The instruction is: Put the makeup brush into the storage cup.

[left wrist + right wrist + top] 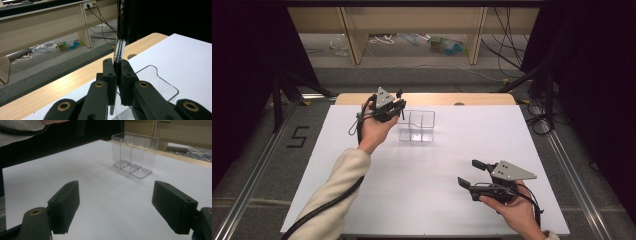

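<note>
A clear plastic holder (pixel 417 126) with divided compartments stands on the white table top (pixel 462 150), toward the far side; it also appears in the right gripper view (pixel 135 152). My left gripper (pixel 401 107) hovers at the holder's left end, shut on a thin dark pen-like stick (pixel 402 114). In the left gripper view the stick (pixel 119 47) runs out past the closed left gripper (pixel 116 67), with the holder's rim (pixel 155 82) just below. My right gripper (pixel 468 173) rests near the front right of the table, open. Nothing lies between the wide-apart jaws of the right gripper (pixel 116 195).
A wooden strip (pixel 427 98) edges the table's far side. Beyond it are bench legs (pixel 354 40), cables and small litter (pixel 444 45) on the floor. Black curtains (pixel 592 60) hang on both sides. A "5" (pixel 298 136) is marked on the floor at left.
</note>
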`<state>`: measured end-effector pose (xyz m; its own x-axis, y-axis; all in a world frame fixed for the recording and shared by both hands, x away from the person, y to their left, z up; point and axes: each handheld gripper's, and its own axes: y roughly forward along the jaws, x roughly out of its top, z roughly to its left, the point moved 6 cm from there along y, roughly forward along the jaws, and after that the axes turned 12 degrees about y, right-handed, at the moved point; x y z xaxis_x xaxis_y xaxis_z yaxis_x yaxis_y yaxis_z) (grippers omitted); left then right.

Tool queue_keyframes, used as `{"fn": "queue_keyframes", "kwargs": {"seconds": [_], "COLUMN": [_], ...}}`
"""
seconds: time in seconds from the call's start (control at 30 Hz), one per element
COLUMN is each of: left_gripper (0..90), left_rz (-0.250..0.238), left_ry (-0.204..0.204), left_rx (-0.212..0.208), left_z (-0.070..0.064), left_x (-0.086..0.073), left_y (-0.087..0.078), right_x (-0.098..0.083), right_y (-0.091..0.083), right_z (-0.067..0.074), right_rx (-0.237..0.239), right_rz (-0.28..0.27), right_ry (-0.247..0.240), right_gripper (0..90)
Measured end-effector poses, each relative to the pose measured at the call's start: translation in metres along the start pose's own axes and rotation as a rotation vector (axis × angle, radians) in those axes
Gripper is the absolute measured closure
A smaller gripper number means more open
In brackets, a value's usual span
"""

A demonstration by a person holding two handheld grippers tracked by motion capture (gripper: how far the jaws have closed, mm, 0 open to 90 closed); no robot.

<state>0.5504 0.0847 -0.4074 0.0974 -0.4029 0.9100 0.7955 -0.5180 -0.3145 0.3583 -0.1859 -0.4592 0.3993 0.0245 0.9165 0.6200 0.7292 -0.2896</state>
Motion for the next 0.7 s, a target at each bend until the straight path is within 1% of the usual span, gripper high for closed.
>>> {"fn": "queue_keyframes", "kwargs": {"seconds": [0.1, 0.13, 0.23, 0.27, 0.33, 0.37, 0.47, 0.5, 0.53, 0.6, 0.63, 0.67, 0.7], "left_gripper": [85.5, 85.5, 85.5, 85.5, 85.5, 85.5, 85.5, 85.5, 85.5, 85.5, 85.5, 85.5, 85.5], "left_rz": [0.004, 0.004, 0.004, 0.005, 0.005, 0.005, 0.003, 0.004, 0.003, 0.005, 0.006, 0.007, 0.008], "left_ry": [0.001, 0.002, -0.002, 0.000, -0.001, -0.002, -0.002, -0.001, -0.002, -0.002, -0.002, -0.001, -0.001], "left_rx": [-0.001, -0.003, -0.004, -0.004, -0.003, -0.003, -0.004, -0.004, -0.003, -0.003, -0.002, -0.002, -0.002], "left_z": [-0.0004, -0.0006, -0.0007, -0.0008, -0.0010, -0.0012, -0.0018, -0.0019, -0.0021, -0.0020, -0.0021, -0.0020, -0.0021], "left_x": [-0.0011, -0.0014, -0.0021, -0.0023, -0.0026, -0.0027, -0.0027, -0.0028, -0.0029, -0.0032, -0.0035, -0.0038, -0.0041], "left_y": [0.0006, 0.0010, 0.0013, 0.0015, 0.0017, 0.0019, 0.0023, 0.0025, 0.0028, 0.0030, 0.0030, 0.0030, 0.0031], "right_x": [0.0000, -0.0010, -0.0011, 0.0001, 0.0002, -0.0010, -0.0009, -0.0011, -0.0004, 0.0002, 0.0008, -0.0001, 0.0000], "right_y": [0.0001, -0.0026, -0.0020, -0.0015, -0.0014, -0.0020, -0.0018, -0.0025, -0.0023, 0.0000, 0.0004, -0.0003, 0.0001], "right_z": [0.0001, -0.0004, -0.0001, -0.0015, -0.0016, -0.0003, -0.0002, -0.0002, -0.0010, 0.0002, -0.0007, -0.0002, 0.0000], "right_rx": [0.000, 0.005, 0.007, 0.005, 0.004, 0.007, 0.005, 0.005, 0.004, 0.002, 0.000, 0.000, 0.000], "right_rz": [-0.001, 0.039, 0.035, 0.021, 0.019, 0.034, 0.030, 0.039, 0.031, -0.002, -0.010, 0.004, 0.000], "right_ry": [0.000, -0.007, -0.005, -0.026, -0.026, -0.007, -0.006, -0.007, -0.018, -0.001, -0.011, -0.002, 0.000], "right_gripper": [23.5, 23.5, 23.5, 23.5, 23.5, 23.5, 23.5, 23.5, 23.5, 23.5, 23.5, 23.5, 23.5]}}
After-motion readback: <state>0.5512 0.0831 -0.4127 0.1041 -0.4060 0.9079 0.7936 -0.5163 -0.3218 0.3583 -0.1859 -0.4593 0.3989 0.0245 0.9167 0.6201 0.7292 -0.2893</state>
